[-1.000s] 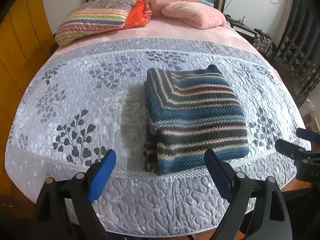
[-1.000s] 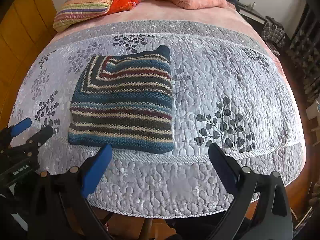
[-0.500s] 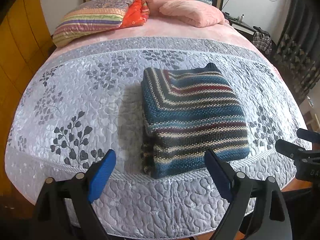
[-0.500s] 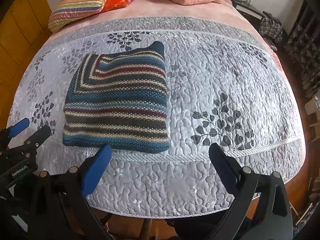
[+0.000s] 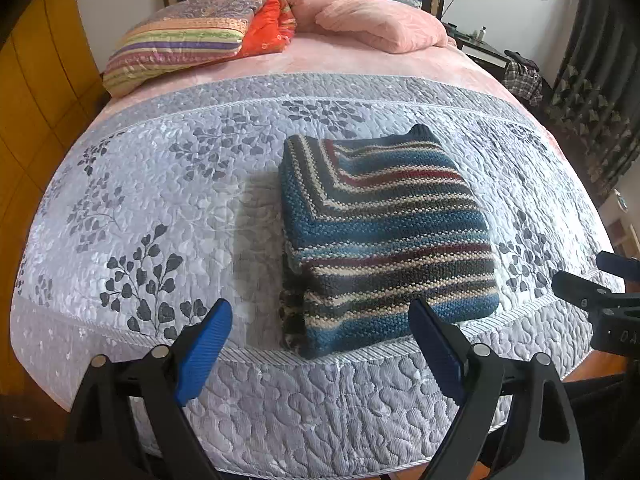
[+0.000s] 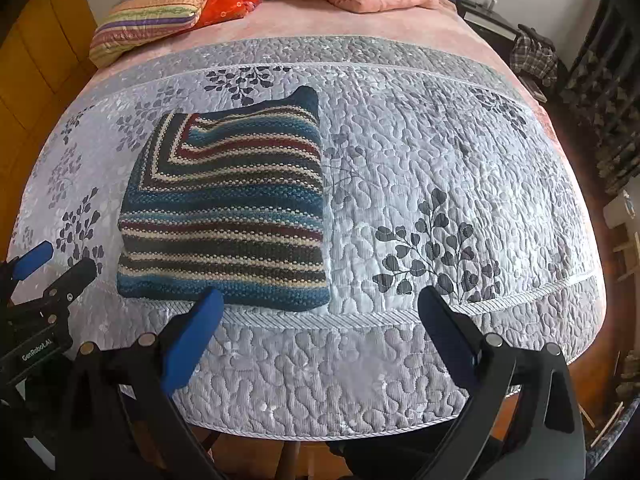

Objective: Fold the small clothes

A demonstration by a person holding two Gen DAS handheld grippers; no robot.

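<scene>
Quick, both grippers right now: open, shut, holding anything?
Left gripper: open, holding nothing, short of the folded striped sweater.
Right gripper: open, holding nothing.

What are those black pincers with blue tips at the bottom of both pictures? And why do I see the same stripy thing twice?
Those are grabbing tools. A person holds one in each hand, and each carries a small camera looking forward along its jaws. One picture comes from the left gripper, the other from the right gripper, so you see the same bed from two spots. Each camera also catches the other tool at the picture's edge. The stripy thing is a knitted sweater, folded into a neat block and lying on the grey leafy quilt. Pillows sit at the far end. Both tools are open and hold nothing.
</scene>
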